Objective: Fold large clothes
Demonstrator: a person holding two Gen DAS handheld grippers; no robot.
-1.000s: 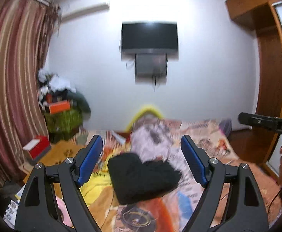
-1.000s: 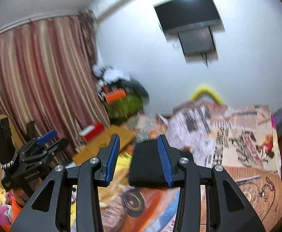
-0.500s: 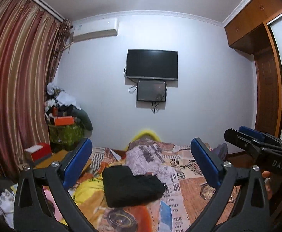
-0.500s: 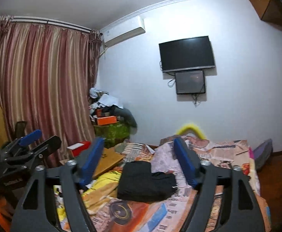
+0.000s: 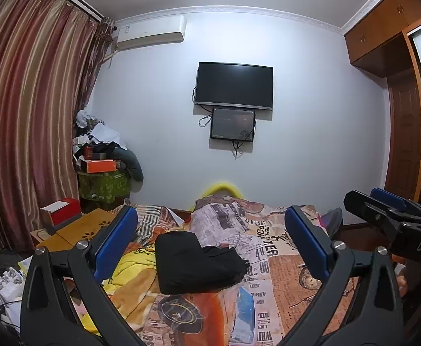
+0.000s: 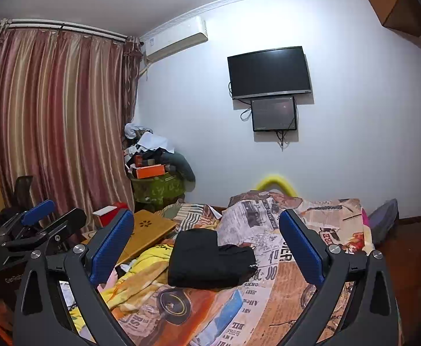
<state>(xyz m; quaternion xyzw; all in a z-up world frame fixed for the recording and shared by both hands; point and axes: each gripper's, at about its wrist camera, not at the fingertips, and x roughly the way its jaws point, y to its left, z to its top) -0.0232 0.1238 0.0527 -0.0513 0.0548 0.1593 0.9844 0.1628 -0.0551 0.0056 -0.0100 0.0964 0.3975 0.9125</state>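
A black garment (image 5: 196, 262) lies folded in a compact stack on the bed's patterned cover (image 5: 271, 262); it also shows in the right wrist view (image 6: 207, 261). My left gripper (image 5: 210, 245) is wide open and empty, held back from and above the garment. My right gripper (image 6: 206, 245) is also wide open and empty, likewise well back from the garment. The right gripper shows at the right edge of the left wrist view (image 5: 389, 219), and the left gripper at the left edge of the right wrist view (image 6: 37, 227).
Yellow cloth (image 5: 135, 274) lies crumpled on the bed left of the garment. A wooden lap desk (image 6: 150, 227) and a red box (image 5: 62, 212) sit at the left. A cluttered pile (image 5: 101, 161) stands in the corner by striped curtains (image 5: 23, 132). A TV (image 5: 235, 86) hangs on the wall.
Both grippers have pulled back and up from the black garment. The right gripper's jaws went from narrow to wide open. The garment stays folded on the bed.
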